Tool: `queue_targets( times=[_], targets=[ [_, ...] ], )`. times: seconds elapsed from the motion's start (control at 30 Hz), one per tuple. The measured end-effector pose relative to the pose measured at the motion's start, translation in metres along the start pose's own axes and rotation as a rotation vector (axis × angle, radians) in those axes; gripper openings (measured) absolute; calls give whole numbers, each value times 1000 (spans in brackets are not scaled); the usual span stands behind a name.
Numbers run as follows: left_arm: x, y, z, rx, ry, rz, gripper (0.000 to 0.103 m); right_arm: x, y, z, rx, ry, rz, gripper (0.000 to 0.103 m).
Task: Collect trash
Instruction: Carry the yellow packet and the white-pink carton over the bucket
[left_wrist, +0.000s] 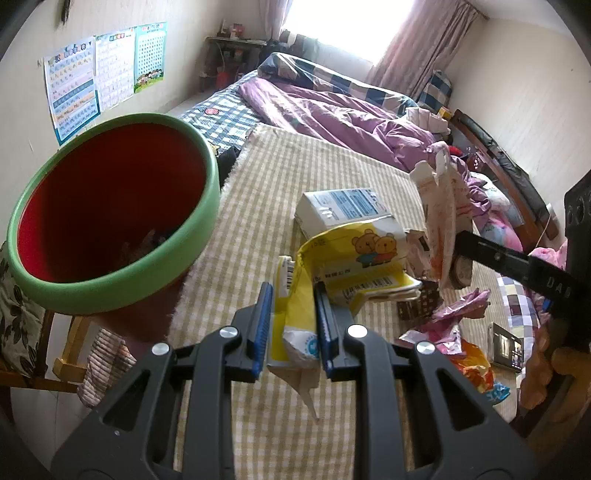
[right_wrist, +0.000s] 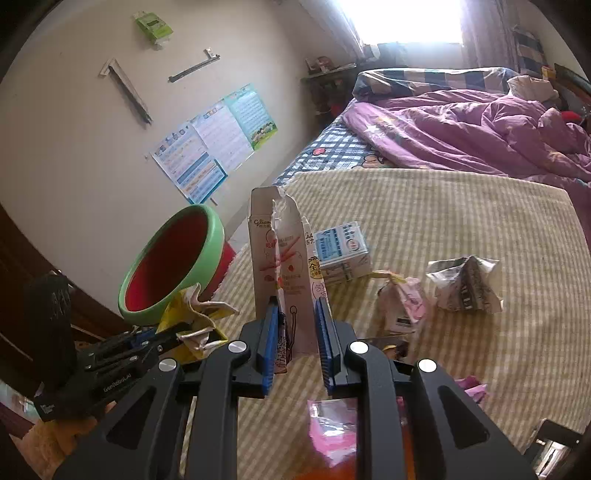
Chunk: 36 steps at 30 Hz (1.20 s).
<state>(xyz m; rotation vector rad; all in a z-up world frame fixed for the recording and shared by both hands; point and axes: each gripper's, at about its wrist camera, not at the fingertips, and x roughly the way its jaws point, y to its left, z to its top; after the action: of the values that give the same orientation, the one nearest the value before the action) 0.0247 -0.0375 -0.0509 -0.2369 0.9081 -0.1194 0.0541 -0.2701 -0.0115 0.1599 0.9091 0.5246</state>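
My left gripper (left_wrist: 291, 325) is shut on a yellow bear-print wrapper (left_wrist: 354, 254), held above the checked blanket. A red bin with a green rim (left_wrist: 110, 206) stands close at its left; the bin also shows in the right wrist view (right_wrist: 173, 269). My right gripper (right_wrist: 295, 332) is shut on a tall white snack box (right_wrist: 277, 258), held upright. The same box (left_wrist: 439, 206) shows at the right in the left wrist view. A blue-white carton (right_wrist: 343, 251) lies on the blanket beyond it, also in the left wrist view (left_wrist: 340, 206).
More trash lies on the beige checked blanket (right_wrist: 461, 221): a crumpled silver wrapper (right_wrist: 465, 284), a pink-white packet (right_wrist: 402, 302), pink wrappers (left_wrist: 458, 310) and an orange bag (left_wrist: 476, 365). A purple duvet (right_wrist: 461, 129) covers the bed behind. A wall with posters (left_wrist: 74, 88) is at the left.
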Motion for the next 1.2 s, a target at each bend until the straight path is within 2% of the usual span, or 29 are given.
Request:
queue_targets(
  times=[0.77,1.2],
  targets=[
    [-25,36,34,12,-98,-53,22,22,52,7,-10,-9,-6,19],
    [-36,76,47,-14,-137,-41,22,40,81,13,-24,-10,-11,19]
  ],
)
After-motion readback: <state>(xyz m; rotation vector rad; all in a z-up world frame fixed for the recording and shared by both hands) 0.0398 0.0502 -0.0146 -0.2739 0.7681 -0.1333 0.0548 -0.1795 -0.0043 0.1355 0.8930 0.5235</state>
